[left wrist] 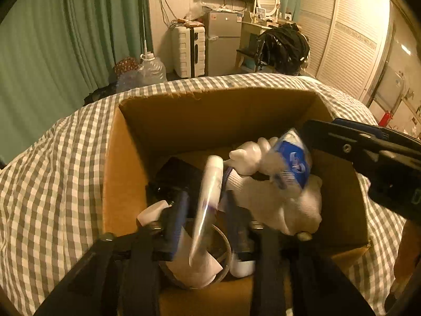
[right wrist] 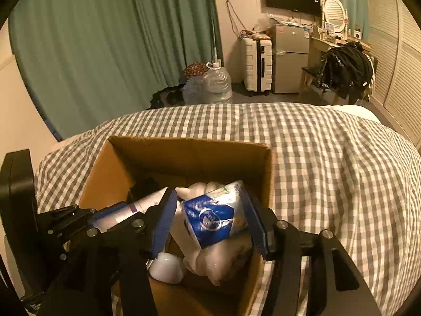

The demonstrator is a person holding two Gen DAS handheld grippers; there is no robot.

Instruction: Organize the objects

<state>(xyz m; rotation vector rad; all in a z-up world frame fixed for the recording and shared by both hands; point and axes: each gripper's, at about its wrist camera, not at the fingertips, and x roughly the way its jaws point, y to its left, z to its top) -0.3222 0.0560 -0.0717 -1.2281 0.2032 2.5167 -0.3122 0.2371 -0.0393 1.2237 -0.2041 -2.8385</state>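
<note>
An open cardboard box (left wrist: 126, 173) (right wrist: 105, 173) sits on the checked bed. My left gripper (left wrist: 208, 205) hangs over the box with a white tube (left wrist: 210, 197) between its blue pads; the tube is blurred and not clearly gripped. My right gripper (right wrist: 213, 216) holds a blue and white packet (right wrist: 218, 218) between its pads over the box's right side; the packet also shows in the left wrist view (left wrist: 292, 163). A white plush toy (left wrist: 276, 200) (right wrist: 210, 260), a black object (left wrist: 179, 173) and a metal cup (left wrist: 223, 247) lie inside the box.
The grey and white checked bedcover (right wrist: 329, 171) spreads around the box. Beyond the bed are green curtains (right wrist: 105, 39), water jugs (right wrist: 218, 84), a white suitcase (right wrist: 257, 63), a small fridge (right wrist: 289, 58) and a chair with dark clothes (right wrist: 344, 68).
</note>
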